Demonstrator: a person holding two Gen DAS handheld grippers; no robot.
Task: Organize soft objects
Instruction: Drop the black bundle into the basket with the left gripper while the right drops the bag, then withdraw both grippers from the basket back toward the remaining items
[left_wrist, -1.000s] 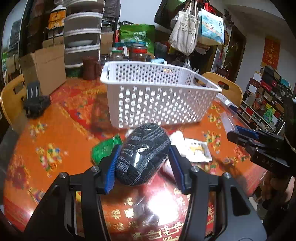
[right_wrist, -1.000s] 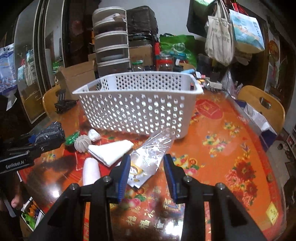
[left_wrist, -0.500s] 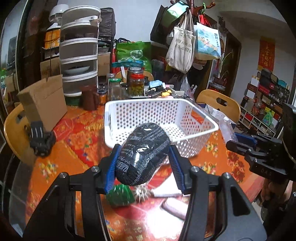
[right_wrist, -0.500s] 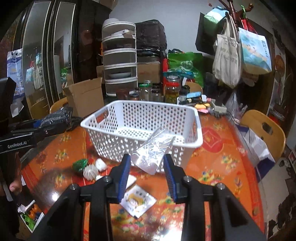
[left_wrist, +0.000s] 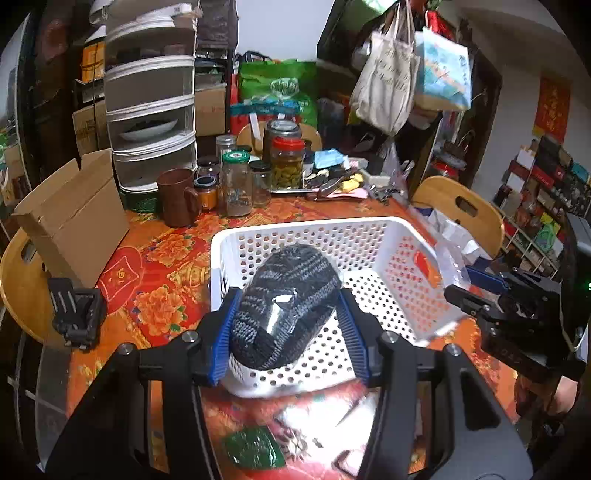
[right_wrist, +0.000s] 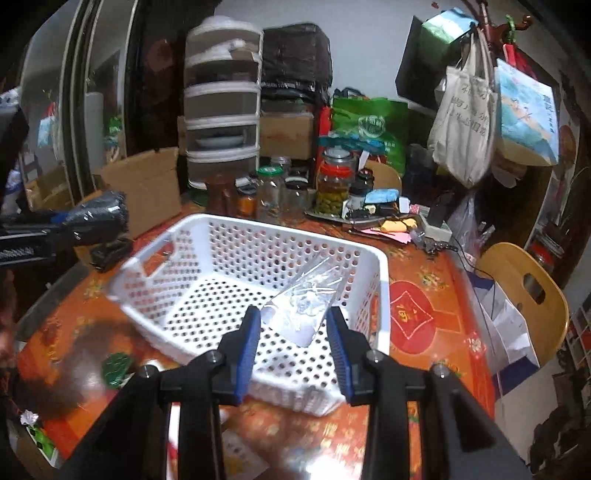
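My left gripper (left_wrist: 288, 332) is shut on a dark knitted bundle wrapped in clear film (left_wrist: 284, 306) and holds it above the near corner of the white perforated basket (left_wrist: 369, 229). My right gripper (right_wrist: 293, 347) is shut on a clear plastic packet (right_wrist: 303, 306) and holds it over the basket's (right_wrist: 382, 280) near right side. In the right wrist view the left gripper with the knitted bundle (right_wrist: 98, 218) is at the far left. In the left wrist view the right gripper (left_wrist: 476, 284) is at the right by the basket's rim.
A green packet (left_wrist: 255, 448) and white soft items (left_wrist: 332, 410) lie on the red patterned table (left_wrist: 162, 258) in front of the basket. Jars (left_wrist: 236, 184), a brown mug (left_wrist: 177, 197), a cardboard box (left_wrist: 74, 218) and a black mount (left_wrist: 75, 314) stand around. Wooden chairs (right_wrist: 524, 295) flank the table.
Both grippers rose and moved forward with their loads, from low over the table to above the basket. The basket's inside now shows from above.
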